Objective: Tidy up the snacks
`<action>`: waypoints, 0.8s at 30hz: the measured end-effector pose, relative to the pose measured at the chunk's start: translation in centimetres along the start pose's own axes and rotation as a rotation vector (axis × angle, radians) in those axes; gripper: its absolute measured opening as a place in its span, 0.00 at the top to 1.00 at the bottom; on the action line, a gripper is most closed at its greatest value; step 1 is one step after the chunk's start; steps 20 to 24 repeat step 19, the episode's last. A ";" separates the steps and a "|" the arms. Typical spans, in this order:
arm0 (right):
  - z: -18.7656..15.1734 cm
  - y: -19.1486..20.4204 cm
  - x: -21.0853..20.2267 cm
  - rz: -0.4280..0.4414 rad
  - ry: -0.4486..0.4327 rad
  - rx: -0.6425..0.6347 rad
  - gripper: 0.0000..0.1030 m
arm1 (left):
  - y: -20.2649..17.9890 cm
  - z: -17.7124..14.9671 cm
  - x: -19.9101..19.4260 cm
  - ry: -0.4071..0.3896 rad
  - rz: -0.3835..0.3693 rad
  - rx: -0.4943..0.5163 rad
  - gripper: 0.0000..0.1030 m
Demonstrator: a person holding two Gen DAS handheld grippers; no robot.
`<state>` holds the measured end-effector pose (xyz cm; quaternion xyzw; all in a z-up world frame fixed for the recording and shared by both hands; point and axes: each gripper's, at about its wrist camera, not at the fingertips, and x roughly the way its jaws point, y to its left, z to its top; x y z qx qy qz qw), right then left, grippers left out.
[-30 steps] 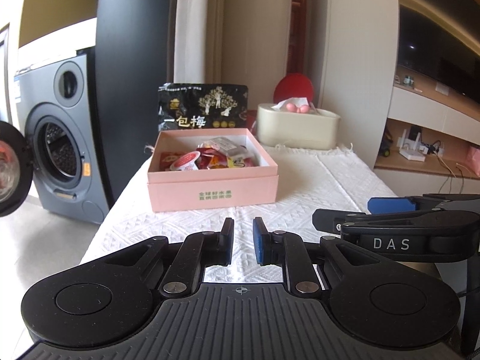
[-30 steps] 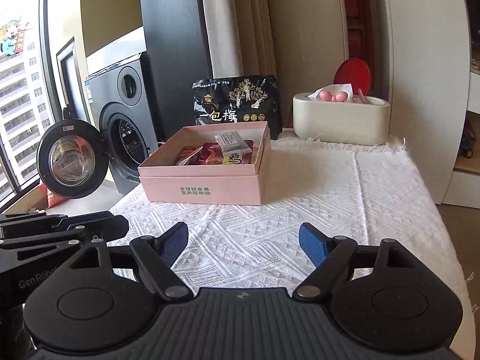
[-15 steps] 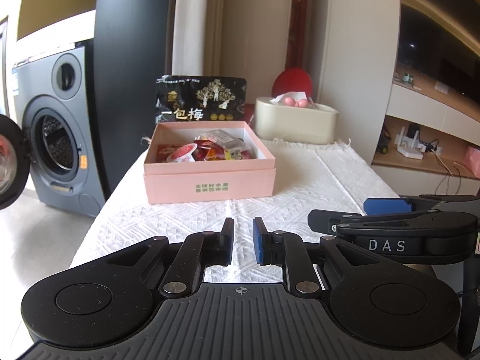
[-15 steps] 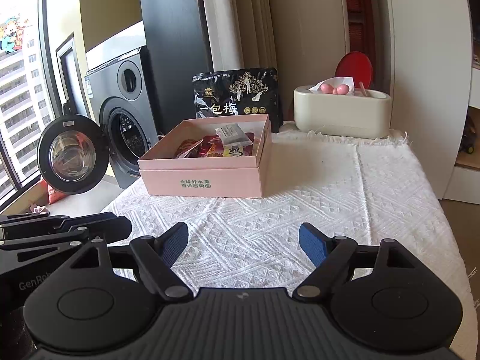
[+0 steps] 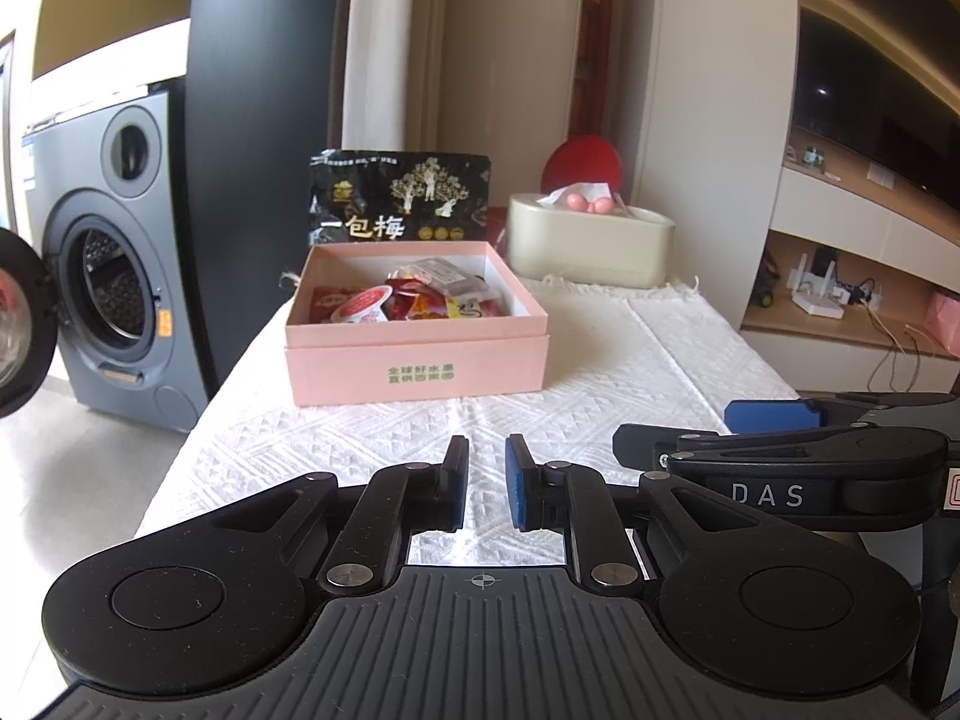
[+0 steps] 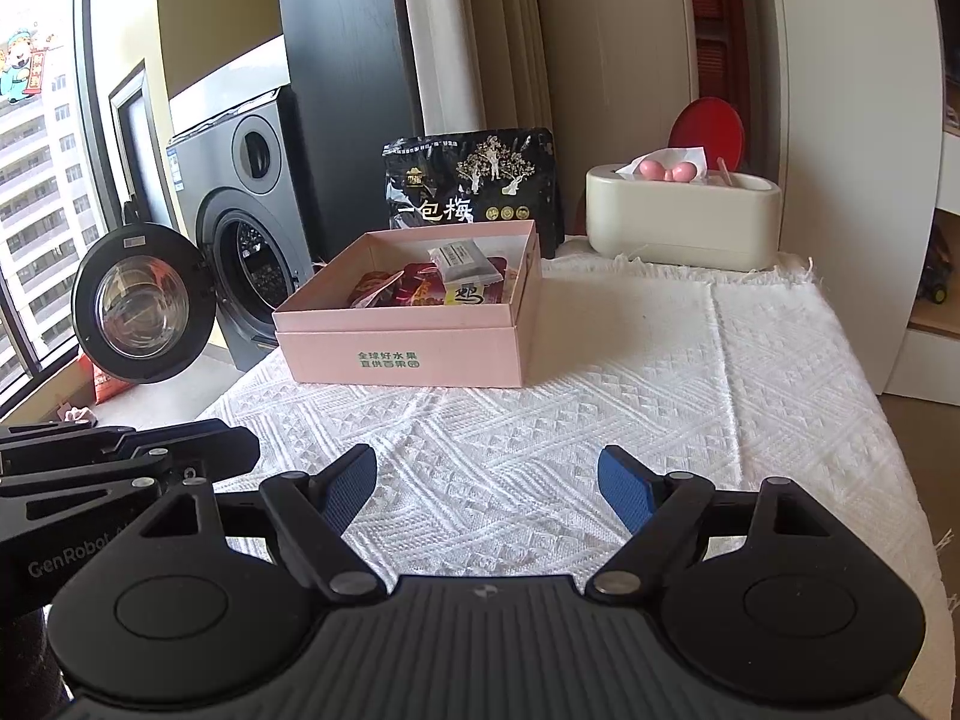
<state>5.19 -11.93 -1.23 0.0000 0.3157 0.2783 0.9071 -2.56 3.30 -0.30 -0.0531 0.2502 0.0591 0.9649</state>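
A pink box (image 5: 414, 360) sits on the white tablecloth and holds several snack packets (image 5: 414, 300). It also shows in the right wrist view (image 6: 408, 354), with snack packets (image 6: 444, 282) inside. A black plum bag (image 5: 399, 204) stands upright behind the box, also seen in the right wrist view (image 6: 474, 192). My left gripper (image 5: 486, 483) is shut and empty, well short of the box. My right gripper (image 6: 487, 483) is open and empty over the cloth, also short of the box. It shows side-on in the left wrist view (image 5: 774, 438).
A cream tissue box (image 5: 591, 246) with pink balls on top stands at the back right, a red disc (image 5: 582, 165) behind it. A washing machine (image 5: 114, 288) with its door open stands left of the table. The tablecloth (image 6: 690, 396) reaches the table's right edge.
Both grippers have risen and tilted a little, so the box sits lower in each view and more of its inside shows. Neither gripper's opening changed.
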 end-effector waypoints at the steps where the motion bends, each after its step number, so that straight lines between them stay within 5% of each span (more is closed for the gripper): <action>1: 0.0 0.0 0.0 0.000 0.000 0.000 0.21 | 0.0 0.0 0.0 0.000 -0.001 -0.002 0.83; 24: 0.0 0.4 0.6 0.007 0.015 -0.004 0.21 | 1.2 -0.4 0.9 -0.028 0.026 -0.022 0.83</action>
